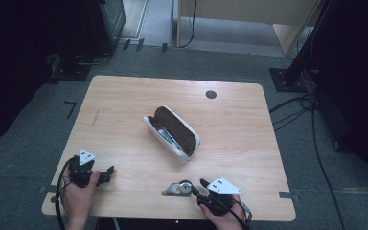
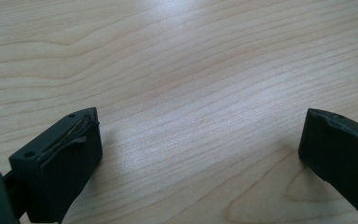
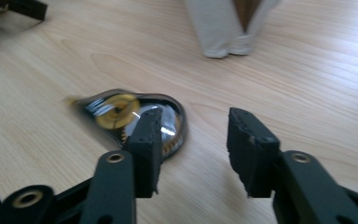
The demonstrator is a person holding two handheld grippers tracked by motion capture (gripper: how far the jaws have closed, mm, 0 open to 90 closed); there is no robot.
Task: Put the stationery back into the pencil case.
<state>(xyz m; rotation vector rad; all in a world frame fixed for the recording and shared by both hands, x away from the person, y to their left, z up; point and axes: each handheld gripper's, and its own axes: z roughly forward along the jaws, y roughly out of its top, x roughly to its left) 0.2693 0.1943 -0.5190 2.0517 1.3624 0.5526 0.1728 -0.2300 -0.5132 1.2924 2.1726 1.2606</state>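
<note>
Correction tape dispenser (image 1: 178,188) is lying near the table's (image 1: 124,96) front edge, w/ open pencil case (image 1: 172,133) behind it. Right gripper (image 1: 202,186) is sitting just beside dispenser, jaws apart, gripping nothing. Left gripper (image 1: 108,173) is resting well left of dispenser, jaws wide, empty.

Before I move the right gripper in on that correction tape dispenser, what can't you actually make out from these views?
- Correction tape dispenser: blurred in the right gripper view, its near edge hidden behind one jaw.
- Pencil case: contents too small in the high view, beyond a green item; cut off by the top edge in the right gripper view.
- Right gripper: jaw-to-dispenser contact unclear.
</note>
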